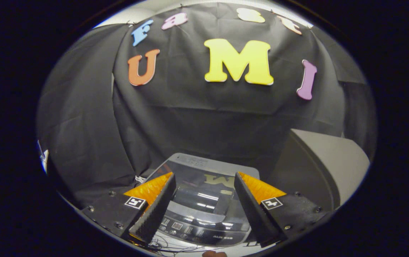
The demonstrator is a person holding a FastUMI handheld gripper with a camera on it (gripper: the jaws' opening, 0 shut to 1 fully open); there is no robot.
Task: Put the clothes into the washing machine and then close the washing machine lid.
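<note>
With the gripper [204,178] held above the washing machine [204,200] and its fingers spread wide apart with nothing between them, I read the tool as released and carrying no load. The machine sits low in the centre of the frame, between and just beyond the fingertips, and its glossy dark lid [204,178] appears to lie flat over the tub, catching reflections from the wall behind. Its control panel [197,228] runs along the near edge, at the bottom centre of the frame, with some thin cables [168,246] trailing below it. To the lower right stands a pale grey box [322,160], close beside the machine.

I can see no clothes here, so I cannot say whether they are already inside the tub or waiting elsewhere. My judgement is that I am either at the very start or past the lid closing; the flat lid fits both. If the clothes are still to go in, the next move calls for finding them first, then getting a fingertip under the lid's front edge to lift it.
</note>
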